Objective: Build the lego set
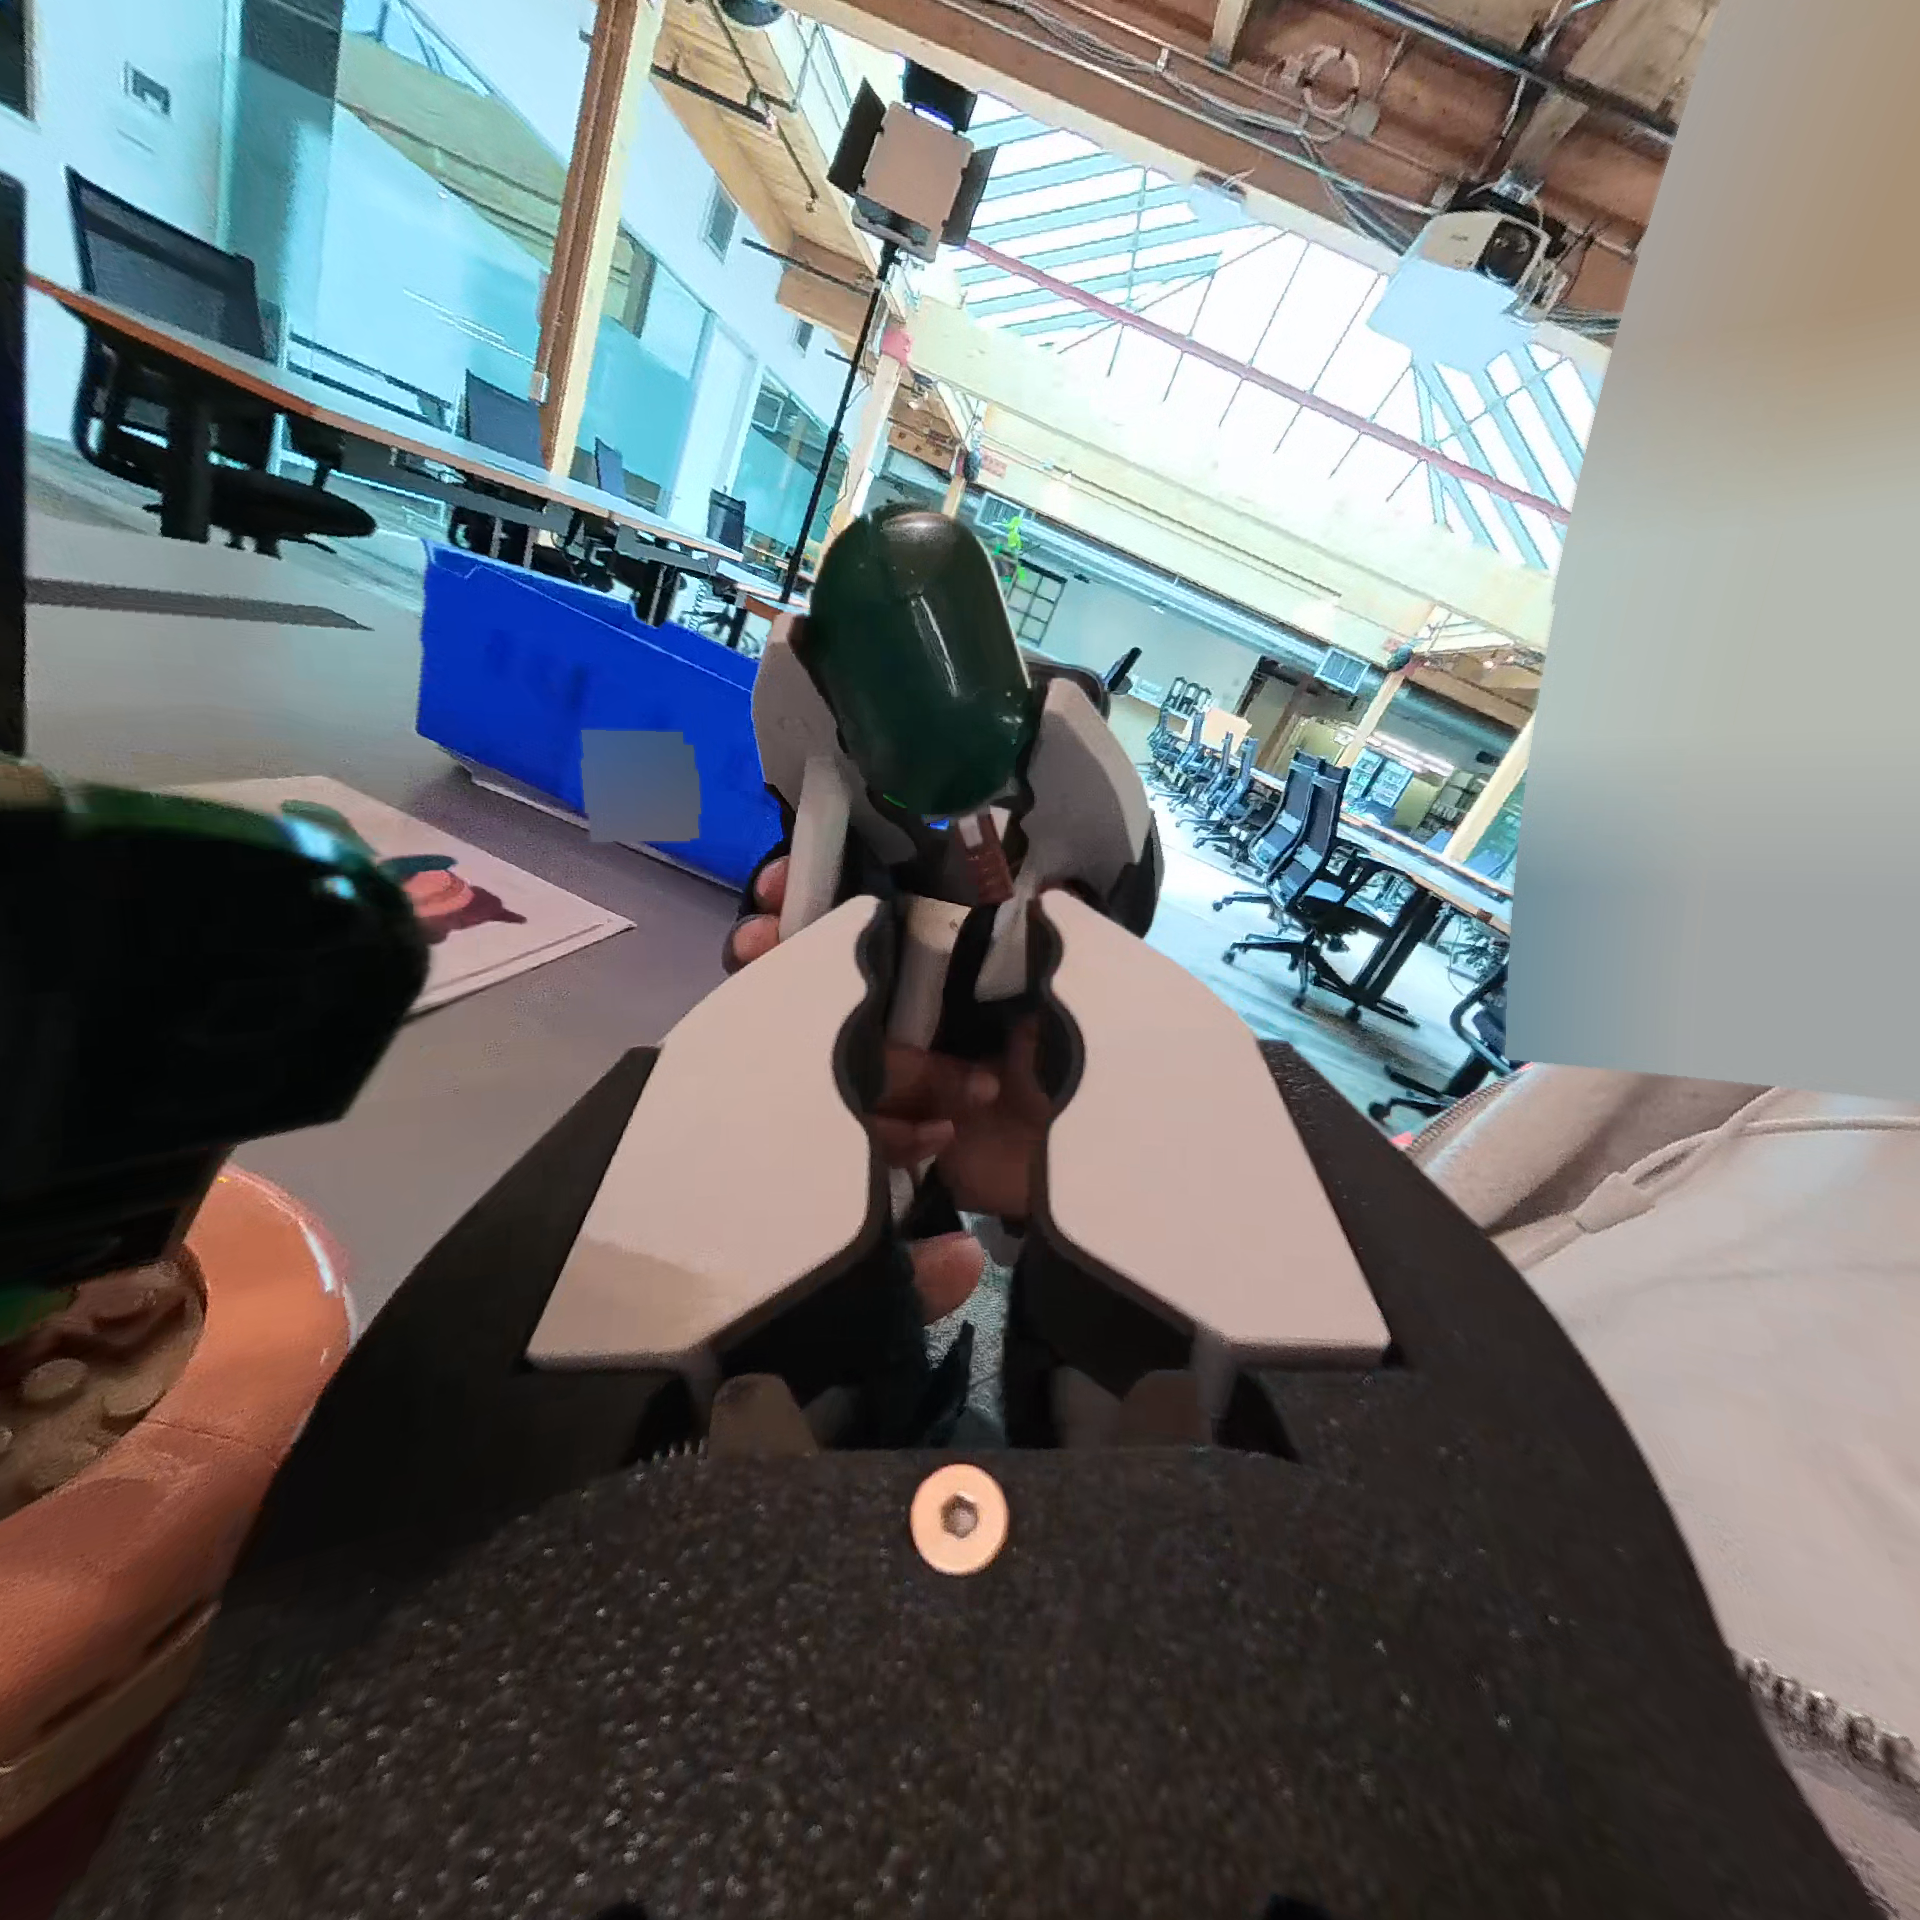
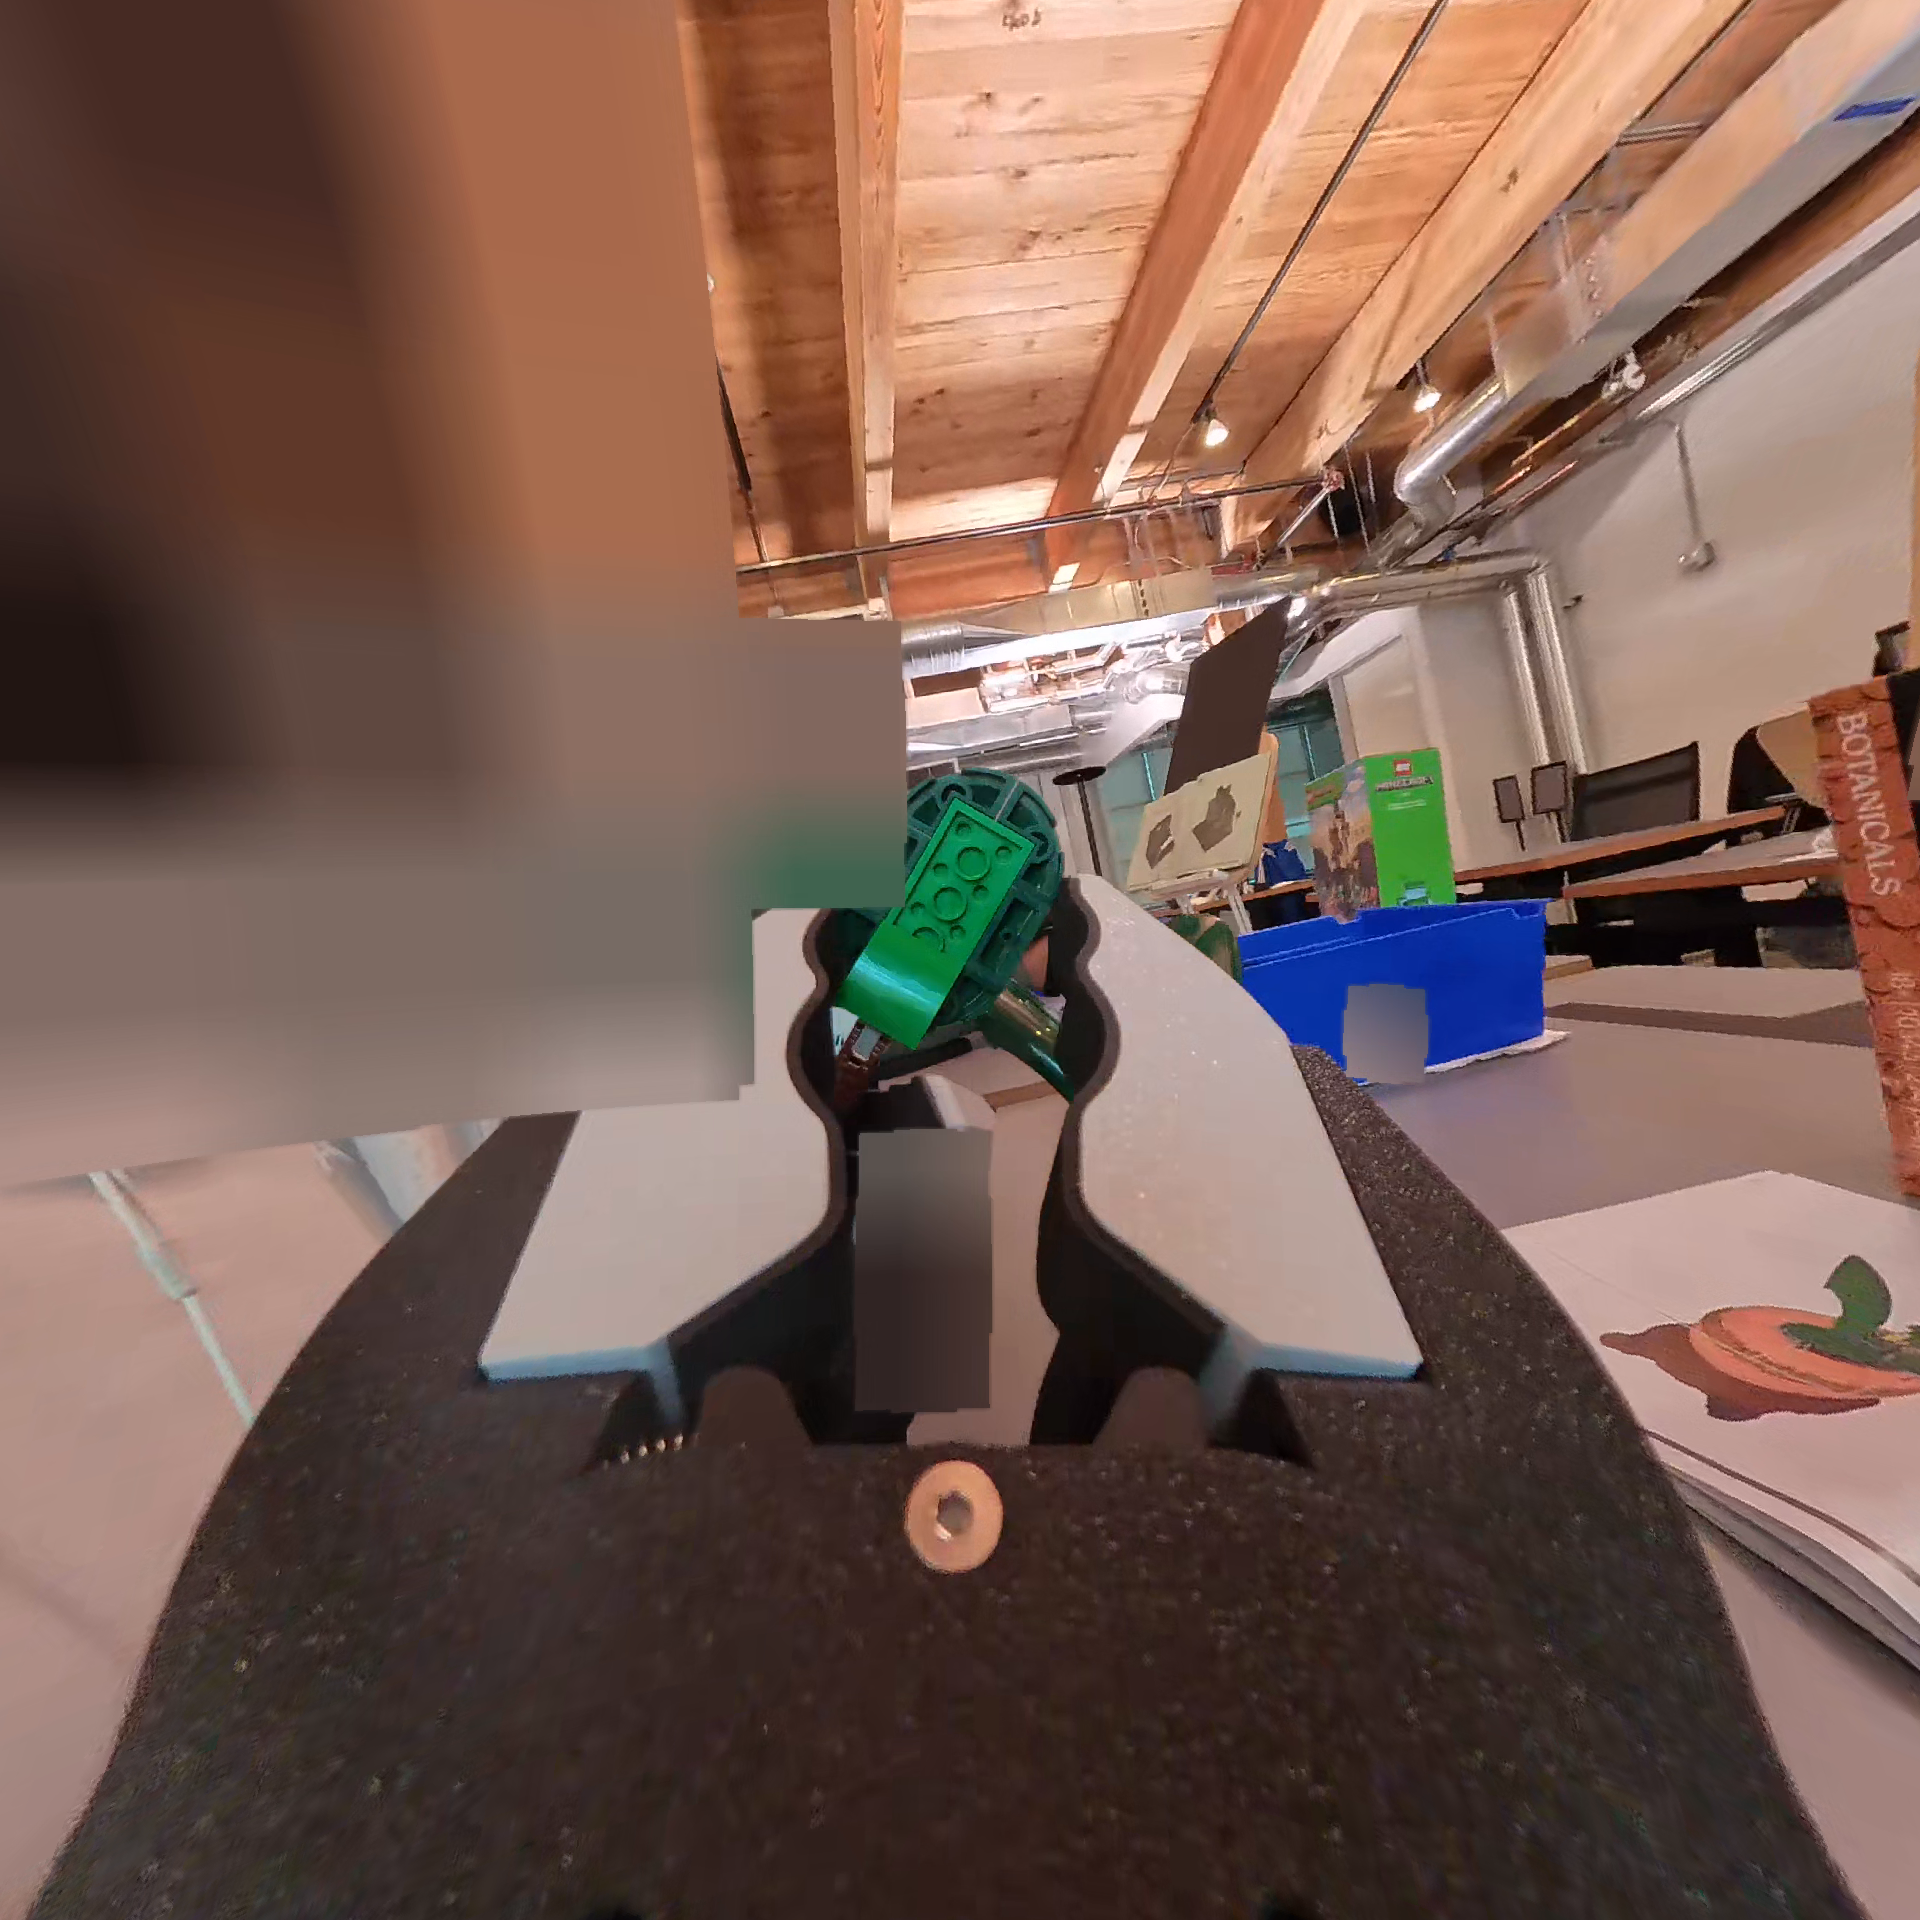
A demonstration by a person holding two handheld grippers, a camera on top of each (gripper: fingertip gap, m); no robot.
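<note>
Leaf assembly, centre of right wrist view: just beyond right tool tips, long axis tilted upper right, fingers narrowly apart, grip unclear; left tool nearly closed, empty; pot lower left.

The left gripper is sitting mid-frame in its wrist view with jaws slightly apart, facing the right gripper. The right gripper's jaws are gaping wider at its frame's centre.
</note>
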